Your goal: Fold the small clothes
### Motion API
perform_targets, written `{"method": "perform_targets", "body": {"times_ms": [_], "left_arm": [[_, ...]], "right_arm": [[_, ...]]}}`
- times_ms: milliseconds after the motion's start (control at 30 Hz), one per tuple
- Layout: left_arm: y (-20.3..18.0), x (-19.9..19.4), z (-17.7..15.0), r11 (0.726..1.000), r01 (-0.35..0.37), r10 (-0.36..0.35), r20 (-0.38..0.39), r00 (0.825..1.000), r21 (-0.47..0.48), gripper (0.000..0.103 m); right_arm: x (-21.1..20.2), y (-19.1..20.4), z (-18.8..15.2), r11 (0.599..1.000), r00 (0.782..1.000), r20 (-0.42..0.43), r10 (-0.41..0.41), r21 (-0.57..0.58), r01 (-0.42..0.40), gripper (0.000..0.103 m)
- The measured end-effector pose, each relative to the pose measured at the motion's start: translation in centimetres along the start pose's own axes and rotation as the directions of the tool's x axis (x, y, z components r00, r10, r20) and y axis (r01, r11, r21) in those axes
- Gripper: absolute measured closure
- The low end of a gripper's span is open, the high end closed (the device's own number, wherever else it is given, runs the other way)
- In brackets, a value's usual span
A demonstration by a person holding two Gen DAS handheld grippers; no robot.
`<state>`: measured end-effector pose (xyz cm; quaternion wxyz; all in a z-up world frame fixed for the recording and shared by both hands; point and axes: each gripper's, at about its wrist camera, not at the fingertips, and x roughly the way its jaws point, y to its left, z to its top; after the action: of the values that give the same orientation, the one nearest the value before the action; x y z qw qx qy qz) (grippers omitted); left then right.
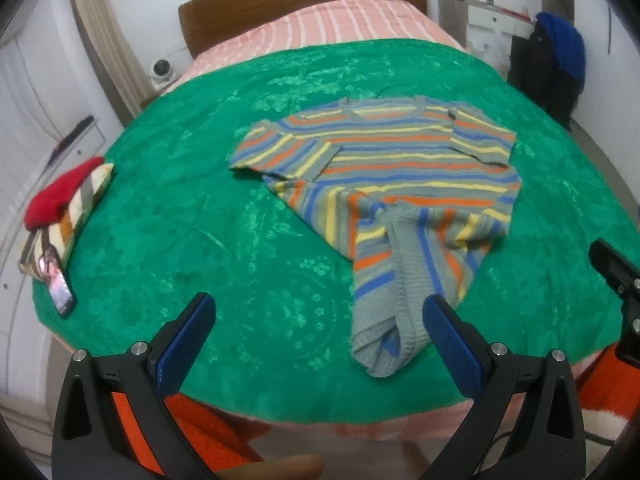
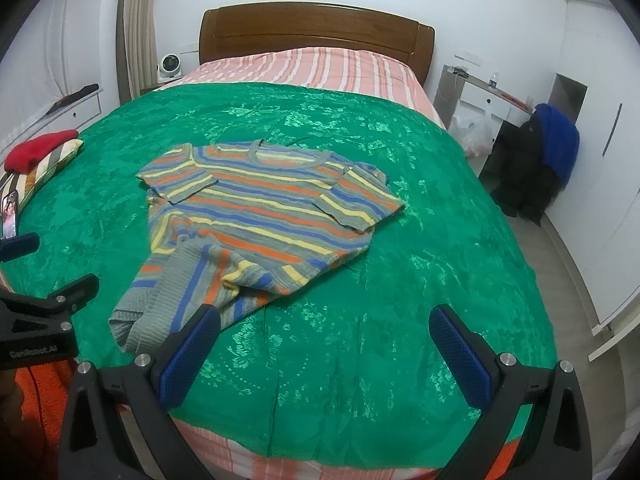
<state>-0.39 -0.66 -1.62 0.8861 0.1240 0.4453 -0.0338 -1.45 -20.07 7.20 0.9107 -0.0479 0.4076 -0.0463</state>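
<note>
- Left wrist view: the left gripper (image 1: 316,320) fills the bottom of the frame, its blue-padded fingers (image 1: 188,340) spread wide apart with nothing between them. The knitted sweater with grey, orange, blue and yellow stripes (image 1: 384,176) lies at centre right on the shiny green bedspread (image 1: 208,208), its hem bunched and pointing toward the lower middle, just beside the right-hand finger (contact not clear). At the left edge a red knit cap (image 1: 60,196) rests on a striped pillow (image 1: 76,216), with a phone (image 1: 58,284) below it.
- Right wrist view: the right gripper (image 2: 324,324) sits low in the frame, its fingers (image 2: 460,356) also wide apart and empty. The sweater lies left of centre, sleeves folded inward; the wooden headboard (image 2: 316,36) stands at the top.
</note>
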Motion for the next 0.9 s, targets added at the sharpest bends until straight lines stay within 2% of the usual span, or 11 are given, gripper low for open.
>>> {"method": "perform_targets", "body": {"times_ms": [133,200,567,800,900], "left_arm": [[0.1,0.1,-0.1,1.0,0.019,-0.019,-0.014,1.0,-0.008,0.0],[0.1,0.2,-0.1,0.999,0.033,-0.032,0.029,0.999,-0.028,0.0],[0.4,0.7,-0.3,0.998,0.052,-0.054,-0.031,0.998,-0.039,0.0],[0.8,1.4,-0.4,0.997,0.058,-0.059,-0.024,0.998,-0.052,0.0],[1.4,2.4,-0.4,0.996,0.081,-0.082,-0.031,0.996,-0.043,0.0]], "right_arm": [[0.1,-0.1,-0.1,1.0,1.0,0.001,-0.003,0.0,0.003,0.0],[0.1,-0.1,-0.1,1.0,1.0,0.0,-0.004,0.001,0.004,0.0],[0.3,-0.2,-0.1,1.0,1.0,-0.008,-0.014,0.006,0.014,0.0],[0.3,-0.3,-0.2,1.0,1.0,-0.008,-0.013,0.007,0.013,0.0],[0.3,-0.7,-0.2,1.0,1.0,0.007,0.023,0.018,-0.023,0.0]]}}
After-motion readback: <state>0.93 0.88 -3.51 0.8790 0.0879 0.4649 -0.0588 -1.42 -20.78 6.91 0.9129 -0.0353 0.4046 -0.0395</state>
